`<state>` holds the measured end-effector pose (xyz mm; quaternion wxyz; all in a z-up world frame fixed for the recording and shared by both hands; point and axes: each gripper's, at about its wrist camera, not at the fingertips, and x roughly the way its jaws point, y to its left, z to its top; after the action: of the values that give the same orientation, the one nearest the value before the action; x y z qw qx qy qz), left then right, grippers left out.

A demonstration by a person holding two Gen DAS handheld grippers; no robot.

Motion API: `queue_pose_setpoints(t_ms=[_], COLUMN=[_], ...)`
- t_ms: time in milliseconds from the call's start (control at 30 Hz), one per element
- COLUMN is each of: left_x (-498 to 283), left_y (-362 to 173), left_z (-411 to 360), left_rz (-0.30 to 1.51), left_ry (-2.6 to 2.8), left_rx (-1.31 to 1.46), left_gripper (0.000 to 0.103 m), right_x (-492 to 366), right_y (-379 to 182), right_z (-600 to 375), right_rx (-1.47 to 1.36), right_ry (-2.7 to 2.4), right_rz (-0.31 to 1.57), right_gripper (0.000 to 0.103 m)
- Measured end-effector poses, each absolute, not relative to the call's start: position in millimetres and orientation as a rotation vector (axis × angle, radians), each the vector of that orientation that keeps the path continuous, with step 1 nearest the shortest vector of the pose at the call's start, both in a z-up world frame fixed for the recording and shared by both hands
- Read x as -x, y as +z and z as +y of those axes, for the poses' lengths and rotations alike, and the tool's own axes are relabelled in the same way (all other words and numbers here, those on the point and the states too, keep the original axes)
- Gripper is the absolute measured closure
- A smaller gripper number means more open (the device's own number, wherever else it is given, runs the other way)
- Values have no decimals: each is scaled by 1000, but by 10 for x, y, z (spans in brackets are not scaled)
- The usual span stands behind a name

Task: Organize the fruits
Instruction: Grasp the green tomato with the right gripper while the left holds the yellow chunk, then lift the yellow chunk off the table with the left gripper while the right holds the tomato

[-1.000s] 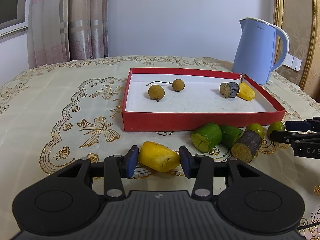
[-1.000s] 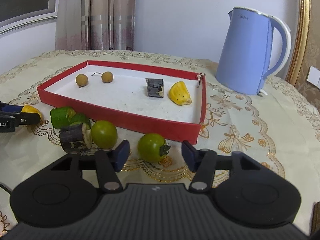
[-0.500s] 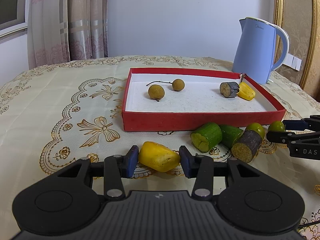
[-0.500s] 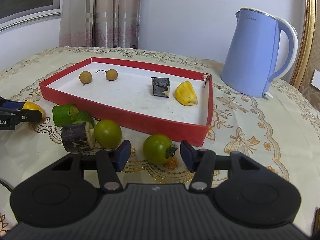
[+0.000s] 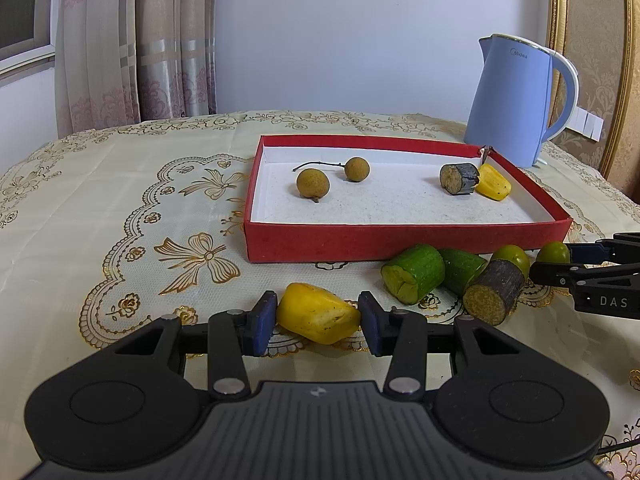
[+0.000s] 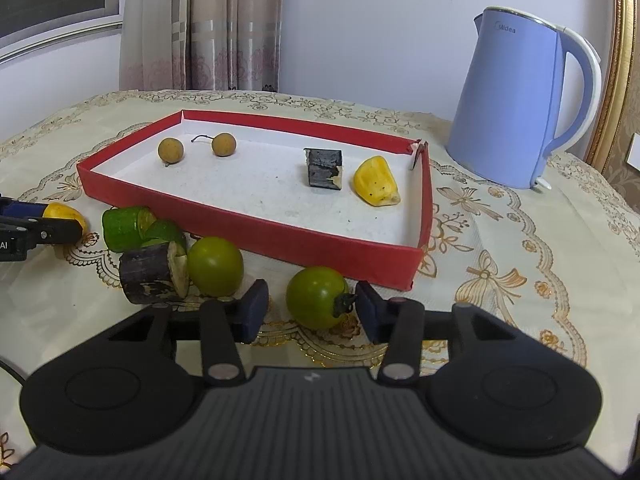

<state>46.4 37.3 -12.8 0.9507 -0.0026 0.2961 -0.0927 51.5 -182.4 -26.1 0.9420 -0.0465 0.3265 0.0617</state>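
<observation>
Bright even daylight, soft shadows, sharp focus, perhaps slight fisheye bending

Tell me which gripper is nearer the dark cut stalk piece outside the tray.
Right. The right gripper sits just beside the dark stalk piece, straddling a green tomato. The left gripper, closed on a yellow piece, lies farther off.

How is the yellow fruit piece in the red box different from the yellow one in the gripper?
The yellow piece in the tray lies inside the red tray, beside a dark chunk. The yellow piece outside lies on the tablecloth between the left gripper pads. Both are yellow wedges.
</observation>
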Motion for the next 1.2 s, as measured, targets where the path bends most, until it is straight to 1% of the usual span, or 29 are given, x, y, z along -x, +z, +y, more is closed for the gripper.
queue_pose_setpoints(t_ms=[333,433,1200], left_x=[-479,-493,-471], left_y=[-154,-164,-132], left_z=[345,354,402], left_rz=[618,627,594], left_ry=[-184,-183,-190], left_rx=[-18,-12,19], left_gripper=[59,59,60], right_x=[-554,-567,-484], right_y=[-288,-294,-229], right_z=[-1834,-1852,-1845], right_rx=[89,76,83], right_ry=[127,126,118], right_rz=[679,683,661], right_gripper=[58,71,71])
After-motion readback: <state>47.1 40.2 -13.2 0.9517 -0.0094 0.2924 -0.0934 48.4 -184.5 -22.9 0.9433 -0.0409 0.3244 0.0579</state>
